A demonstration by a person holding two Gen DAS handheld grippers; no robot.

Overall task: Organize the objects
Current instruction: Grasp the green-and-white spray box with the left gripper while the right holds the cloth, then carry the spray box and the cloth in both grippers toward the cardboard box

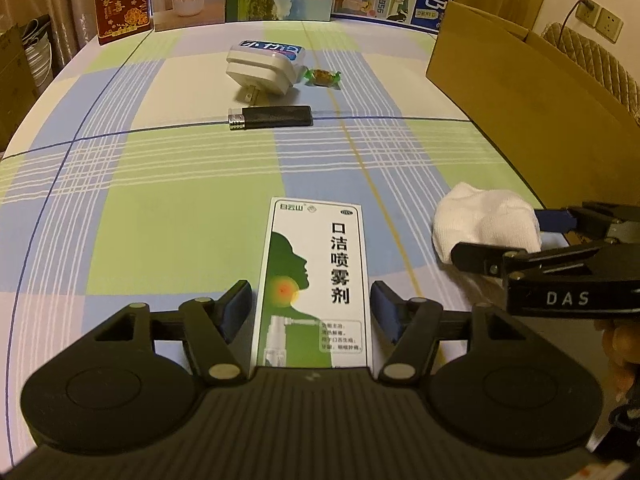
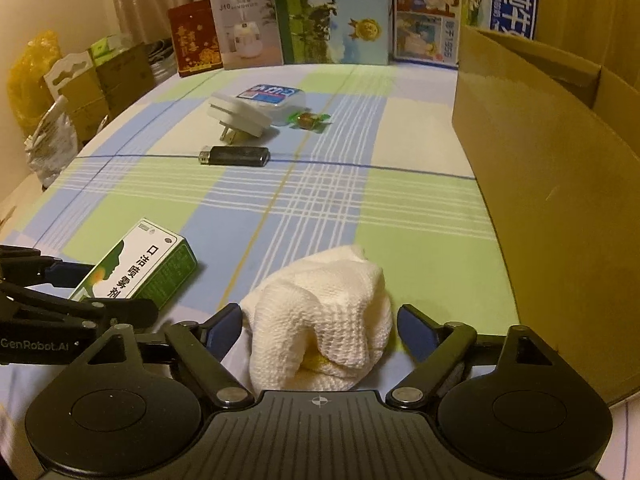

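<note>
Closing now carries the main risk for both tongs, since each set stands apart around its thing with nothing yet clamped. The left tongs (image 1: 311, 306) straddle the spray box (image 1: 314, 280), which lies flat and lengthwise near the front edge of the tabletop (image 1: 160, 184); the pads sit only at its near end, so a pinch there could let the far end droop or swing, and the smooth card sides may slip. The right tongs (image 2: 320, 326) bracket the cloth (image 2: 320, 320), just beside the box toward the right edge, close to the carton (image 2: 540, 184). Soft, bunched knit could squash between the pads and trail a loose fold, dragging on the tabletop or catching the carton's wall. With the two tools so near each other, lifting together could knock them. The box is white and green, with a head silhouette and dark lettering; the cloth is white, waffle-textured, crumpled into a mound, with a yellowish patch showing underneath.
</note>
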